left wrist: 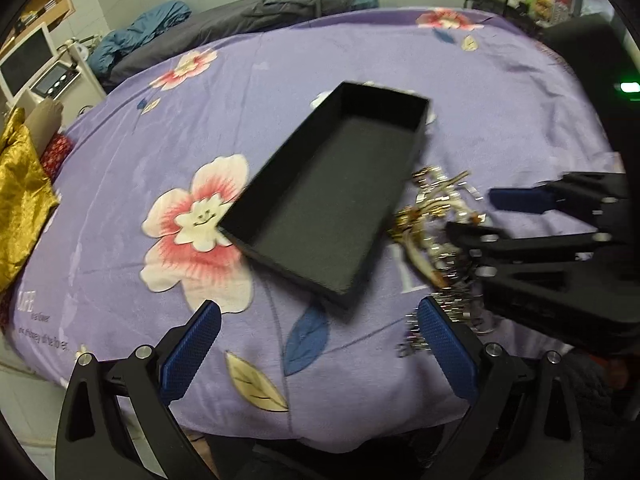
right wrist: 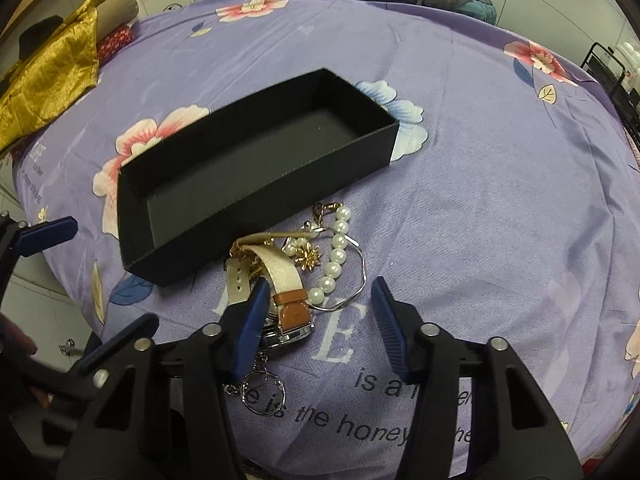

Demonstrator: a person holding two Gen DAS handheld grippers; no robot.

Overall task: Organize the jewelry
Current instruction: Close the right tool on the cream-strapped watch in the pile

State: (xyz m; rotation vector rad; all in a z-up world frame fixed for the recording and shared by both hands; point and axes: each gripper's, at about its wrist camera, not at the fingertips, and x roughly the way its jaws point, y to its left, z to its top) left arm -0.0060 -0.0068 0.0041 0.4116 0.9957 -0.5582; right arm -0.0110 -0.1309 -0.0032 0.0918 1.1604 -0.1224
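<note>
Both grippers are gaping empty; right gripper (right wrist: 320,320) is hovering over the watch (right wrist: 286,296) beside the empty black box (right wrist: 256,184), left gripper (left wrist: 320,356) waiting; pinching the strap squarely seems wisest

A table under a purple flowered cloth (right wrist: 500,208) carries everything. At the centre of the right wrist view a black open box (right wrist: 256,176) sits on it. Just below the box lies a heap of jewelry: a watch with a cream strap (right wrist: 280,276), a pearl string (right wrist: 334,258), and key rings (right wrist: 264,390). A gold cloth (right wrist: 52,76) lies at upper left.
</note>
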